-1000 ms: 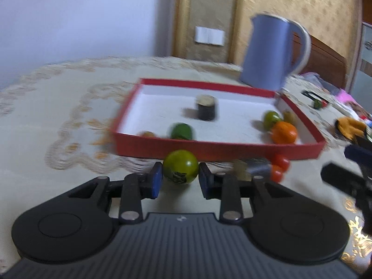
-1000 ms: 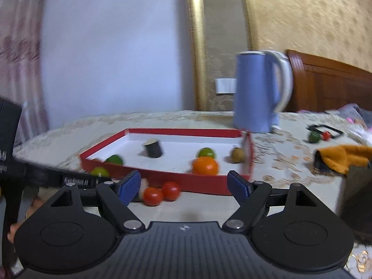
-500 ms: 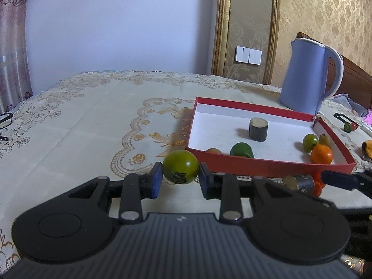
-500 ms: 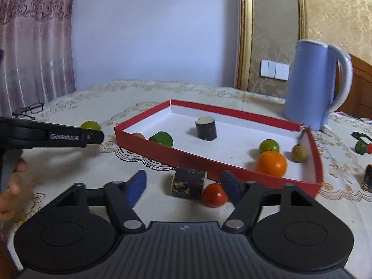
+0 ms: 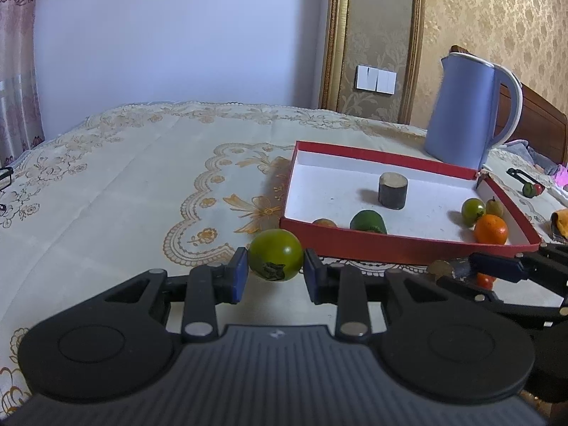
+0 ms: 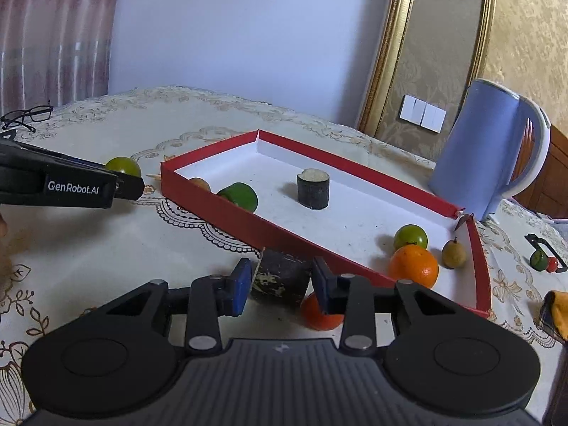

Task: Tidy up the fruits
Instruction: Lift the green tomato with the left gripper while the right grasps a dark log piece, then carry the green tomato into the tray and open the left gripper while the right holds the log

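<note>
Soft, even daylight fills both views, with no glare. Both frames are sharp and free of motion blur. Short, faint shadows fall toward nine o'clock inside the red tray (image 6: pixel 227 209). Fisheye distortion bends the gold door frame (image 5: pixel 332 35), and the corners go black.

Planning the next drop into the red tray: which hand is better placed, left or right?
Left. The left gripper is shut on a green fruit beside the red tray. The right gripper is closing around a dark cylinder.

place: home | cues: embroidered tablecloth (image 5: pixel 142 184); damask wallpaper (image 5: pixel 490 17); electric kettle (image 5: pixel 465 117); curtain (image 6: pixel 53 35)
</note>
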The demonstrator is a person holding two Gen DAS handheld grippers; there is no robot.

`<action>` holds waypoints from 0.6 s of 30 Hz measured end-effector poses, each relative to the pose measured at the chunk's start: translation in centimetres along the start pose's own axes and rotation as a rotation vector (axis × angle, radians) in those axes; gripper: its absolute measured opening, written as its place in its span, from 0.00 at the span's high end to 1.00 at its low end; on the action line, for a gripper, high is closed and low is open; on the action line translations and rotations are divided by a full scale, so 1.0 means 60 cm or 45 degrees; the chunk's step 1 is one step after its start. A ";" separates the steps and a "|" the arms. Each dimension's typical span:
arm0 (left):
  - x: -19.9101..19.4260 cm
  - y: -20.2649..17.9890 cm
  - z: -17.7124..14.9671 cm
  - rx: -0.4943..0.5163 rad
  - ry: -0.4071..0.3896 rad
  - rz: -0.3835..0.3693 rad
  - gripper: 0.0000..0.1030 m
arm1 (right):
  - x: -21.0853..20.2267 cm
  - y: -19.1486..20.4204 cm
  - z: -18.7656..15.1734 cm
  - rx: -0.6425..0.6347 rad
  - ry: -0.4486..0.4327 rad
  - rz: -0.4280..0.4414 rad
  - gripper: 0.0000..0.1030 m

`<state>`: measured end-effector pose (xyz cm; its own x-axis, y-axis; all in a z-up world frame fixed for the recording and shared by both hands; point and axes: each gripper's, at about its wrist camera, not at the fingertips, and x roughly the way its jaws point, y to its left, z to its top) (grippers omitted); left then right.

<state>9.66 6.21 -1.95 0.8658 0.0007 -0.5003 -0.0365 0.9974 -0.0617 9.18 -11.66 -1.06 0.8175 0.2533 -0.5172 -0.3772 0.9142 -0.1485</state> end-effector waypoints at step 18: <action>-0.006 -0.052 0.020 0.071 0.026 -0.066 0.71 | -0.094 -0.047 -0.041 0.176 -0.147 0.086 0.67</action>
<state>10.08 3.19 -0.54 0.8553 -0.0522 -0.5155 0.0365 0.9985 -0.0405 4.60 -16.45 0.22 0.8399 0.3426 -0.4209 -0.3758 0.9267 0.0046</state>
